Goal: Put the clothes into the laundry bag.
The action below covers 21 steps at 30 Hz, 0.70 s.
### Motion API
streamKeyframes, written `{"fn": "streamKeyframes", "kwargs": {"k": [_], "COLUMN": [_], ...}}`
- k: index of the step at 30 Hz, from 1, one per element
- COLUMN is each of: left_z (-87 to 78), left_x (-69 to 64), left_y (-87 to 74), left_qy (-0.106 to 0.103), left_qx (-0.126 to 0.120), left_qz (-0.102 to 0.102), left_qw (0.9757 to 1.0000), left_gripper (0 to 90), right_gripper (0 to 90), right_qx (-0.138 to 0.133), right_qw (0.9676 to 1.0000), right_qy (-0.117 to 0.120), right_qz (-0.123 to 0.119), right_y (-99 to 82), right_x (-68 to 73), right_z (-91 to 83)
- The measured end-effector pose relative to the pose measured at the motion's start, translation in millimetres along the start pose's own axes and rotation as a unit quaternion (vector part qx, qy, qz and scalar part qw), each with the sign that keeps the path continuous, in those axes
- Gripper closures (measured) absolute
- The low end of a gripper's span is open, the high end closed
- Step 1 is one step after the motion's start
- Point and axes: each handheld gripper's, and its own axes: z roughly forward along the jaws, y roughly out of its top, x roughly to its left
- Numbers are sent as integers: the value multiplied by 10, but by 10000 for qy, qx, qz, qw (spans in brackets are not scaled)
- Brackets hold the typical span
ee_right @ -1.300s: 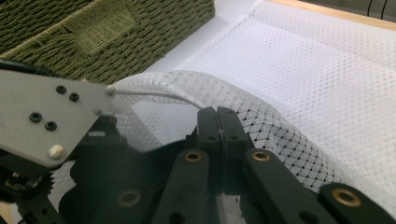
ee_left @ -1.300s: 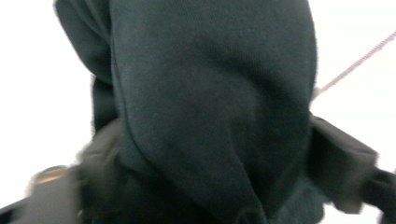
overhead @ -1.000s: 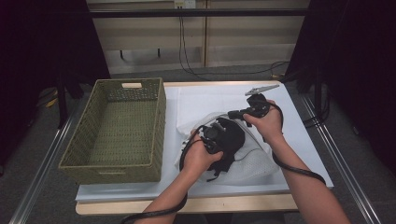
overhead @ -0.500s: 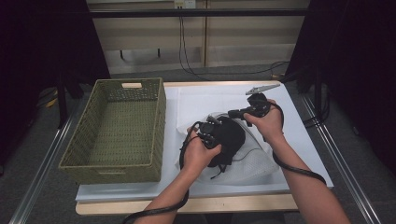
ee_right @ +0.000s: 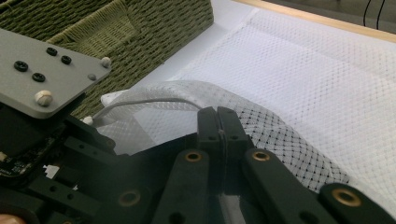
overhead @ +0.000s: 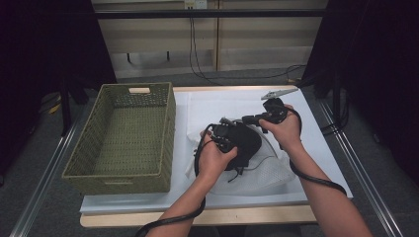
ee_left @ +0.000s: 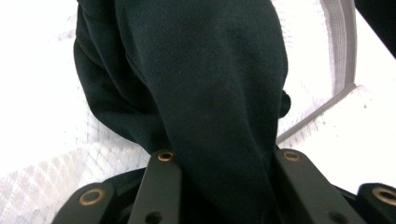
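A black garment [overhead: 245, 146] lies bunched at the mouth of a white mesh bag [overhead: 271, 171] on the table. My left gripper [overhead: 225, 134] is on its near left side. In the left gripper view the dark cloth [ee_left: 210, 84] fills the gap between the jaws of my left gripper [ee_left: 225, 156], which have just been closing onto it. My right gripper [overhead: 245, 119] reaches in from the right. In the right gripper view, my right gripper [ee_right: 218, 122] has its jaws pressed together on the edge of the mesh bag [ee_right: 299, 79].
An olive woven basket [overhead: 169, 129] stands at the left of the table, its wall [ee_right: 154, 42] close to the bag. A white cover [overhead: 217, 101] lies under everything. The left gripper's grey plate [ee_right: 44, 70] sits close beside my right jaws. Cables trail off the near edge.
My left hand has edged slightly away from me with the black garment, and the cloth is bunched tighter at the bag's mouth. The right hand has stayed put.
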Motion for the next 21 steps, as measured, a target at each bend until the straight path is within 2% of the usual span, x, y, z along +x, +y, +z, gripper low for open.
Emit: {"fn": "streamKeyframes", "kwargs": {"k": [4,7,14,21], "left_z": [20,32,80,21], "left_x": [29,45,60,130], "left_y": [7,13,35,65], "left_qy": [128,114,287,494], "left_qx": [-106,-147,-175,-466], "left_qz": [-61,-126,-125,-288], "left_qw": [9998,9997,9994,9973], "left_gripper": [728,728,727,727], "right_gripper": [900,900,900,900], "right_qx": [-30,-15,-41,-71], "right_qw": [10000,10000,10000,10000], "right_qy": [-7,-13,-23,2], "right_qz": [5,-3,-6,-7], "right_y": [5,1,2,5], "right_x": [-7,-12,-29,-18], "right_z": [-21,-28,-45,-66]}}
